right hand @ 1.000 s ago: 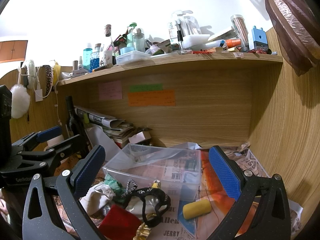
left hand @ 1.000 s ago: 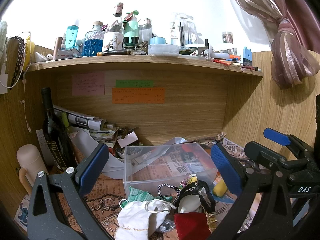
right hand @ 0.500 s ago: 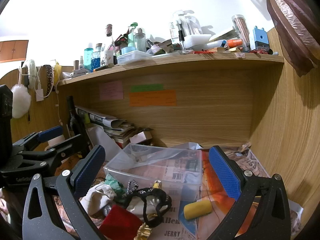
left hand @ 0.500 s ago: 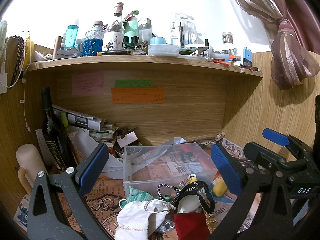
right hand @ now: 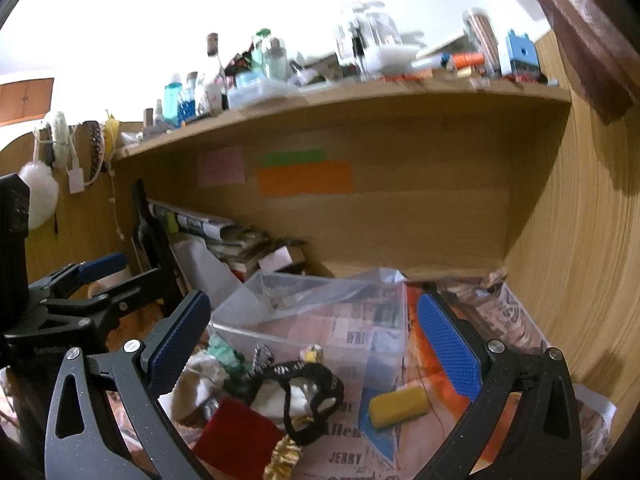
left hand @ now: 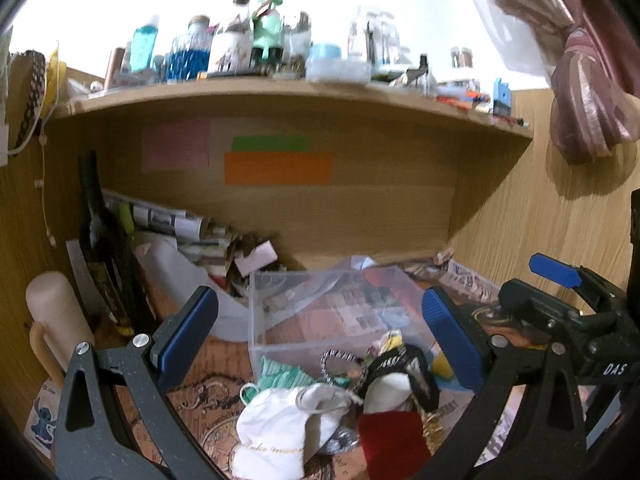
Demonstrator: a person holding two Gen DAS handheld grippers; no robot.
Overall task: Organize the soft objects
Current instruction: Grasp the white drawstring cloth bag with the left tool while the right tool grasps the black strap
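Meanwhile both views have blurred and tipped slightly since half a second ago, the shelf and box sitting a little lower in frame; the pile itself lies as it did. The left gripper (left hand: 320, 332) hangs with its blue pads spread wide and nothing between them, above the heap of soft things. The right gripper (right hand: 310, 340) is likewise spread and empty.

The heap lies just in front of the clear plastic box (left hand: 332, 316), touching its near wall: a white drawstring pouch (left hand: 280, 432), a red velvet pouch (left hand: 390, 436), a black strap (right hand: 312, 392) looped over pale cloth, and a green crumpled cloth (left hand: 280, 376). A yellow sponge (right hand: 398, 402) sits apart on the right, beside the box's corner.

Room is tight on the left, where a dark wine bottle (left hand: 104, 256) and a cream mug (left hand: 56, 320) stand near the wooden side panel. The right side has open newspaper (right hand: 500, 320) up to the wall. Overhead, a wooden shelf (left hand: 280, 96) crowded with bottles juts forward; a pink curtain (left hand: 584, 116) hangs at right.
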